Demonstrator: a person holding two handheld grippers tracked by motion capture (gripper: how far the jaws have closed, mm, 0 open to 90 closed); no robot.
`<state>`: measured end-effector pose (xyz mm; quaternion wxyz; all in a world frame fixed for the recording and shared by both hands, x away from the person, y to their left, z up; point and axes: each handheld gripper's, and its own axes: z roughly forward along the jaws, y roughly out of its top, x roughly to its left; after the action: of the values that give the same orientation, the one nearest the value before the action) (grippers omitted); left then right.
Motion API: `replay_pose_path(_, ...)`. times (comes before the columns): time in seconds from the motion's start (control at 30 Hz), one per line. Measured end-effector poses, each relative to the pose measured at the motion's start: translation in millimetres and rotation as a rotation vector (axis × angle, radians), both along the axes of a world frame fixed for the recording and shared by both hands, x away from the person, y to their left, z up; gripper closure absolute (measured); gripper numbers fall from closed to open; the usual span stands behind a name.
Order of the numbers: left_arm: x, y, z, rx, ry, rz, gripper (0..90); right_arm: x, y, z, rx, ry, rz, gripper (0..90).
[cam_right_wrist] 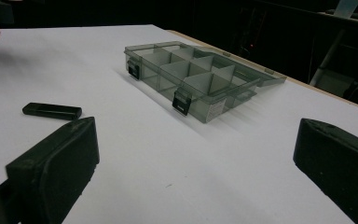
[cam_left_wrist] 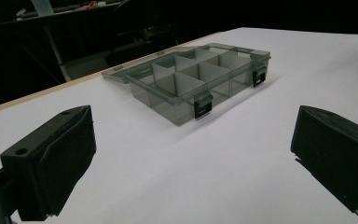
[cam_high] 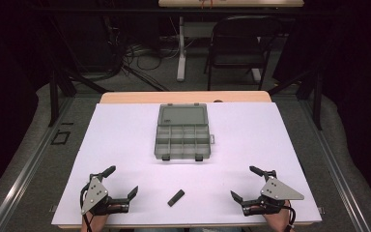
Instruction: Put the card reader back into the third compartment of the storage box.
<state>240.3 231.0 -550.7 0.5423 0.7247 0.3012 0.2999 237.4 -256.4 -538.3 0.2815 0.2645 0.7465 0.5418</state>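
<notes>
The left tool point(cam_high: 122, 182) is sitting near the front left corner of the table point(cam_high: 125, 130), jaws spread wide with nothing between them. The right tool point(cam_high: 247, 181) is mirroring it at the front right corner, jaws also gaping and empty. A hand is gripping each one from the bottom edge of the high view.

Between the two tools, a small black stick point(cam_high: 176, 197) is lying flat on the white table, angled a bit. It's looking like a USB drive or something similar, but it's too small to be sure. It's a bit closer to the left tool and not touching either.

Farther back, in the middle of the table, a smoky grey compartment box point(cam_high: 181, 138) is sitting with its lid point(cam_high: 182, 115) flipped open and lying flat behind it. The dividers are showing clearly in both gripper views, and two black latches point(cam_left_wrist: 203, 106) are hanging on its front wall.
</notes>
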Motion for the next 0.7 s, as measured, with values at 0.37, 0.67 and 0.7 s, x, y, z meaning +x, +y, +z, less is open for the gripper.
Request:
replay_pose_path(0.37, 0.4, -10.3, 5.5, 0.009, -0.002, 0.012, 0.2, 0.4, -0.1, 0.7, -0.008, 0.001, -0.005, 0.0)
replay_pose_path(0.67, 2.1, -28.7, 8.5, 0.049, 0.053, -0.025, 0.2, 2.3, 1.1, -0.4, -0.013, 0.011, -0.009, 0.0)
replay_pose_path(0.7, 2.9, -31.5, 8.4, 0.055, 0.057, -0.021, 0.2, 2.4, 1.0, -0.2, -0.016, 0.008, -0.009, 0.0)
